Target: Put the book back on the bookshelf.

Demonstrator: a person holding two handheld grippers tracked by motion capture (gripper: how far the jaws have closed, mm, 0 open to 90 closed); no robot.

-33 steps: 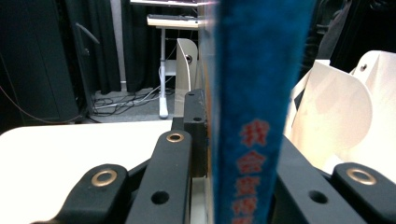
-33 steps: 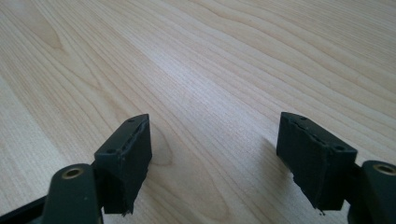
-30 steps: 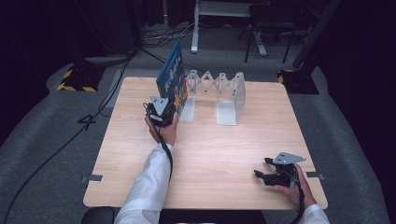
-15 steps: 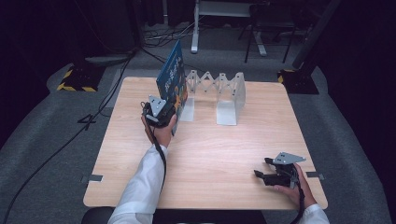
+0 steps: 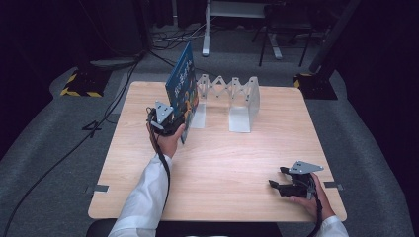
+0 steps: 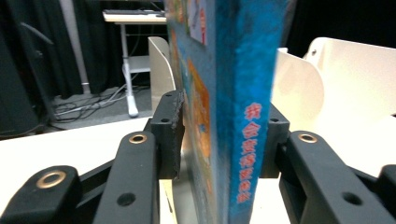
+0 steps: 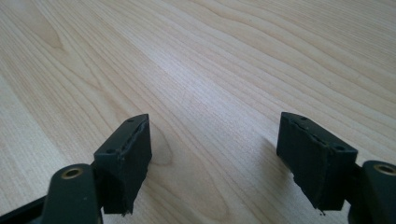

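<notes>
Book is standing upright at the left end of the white accordion rack, tilted a bit and leaning toward it, spine facing the person. Left gripper is right at the book's near edge, and in the left gripper view the blue spine sits between the two black jaws. They've just been opening up: there's a visible gap at the left pad, so it's not squeezing the book anymore. Rack's white dividers stand just behind and beside the book. Spine has a column of red characters on blue, look Chinese, too blurry for me to read; cover is blue with orange patches and some print I can't make out either. Right gripper is resting well away from the rack on the table at the near right corner, jaws spread wide over bare wood, nothing in them.
</notes>
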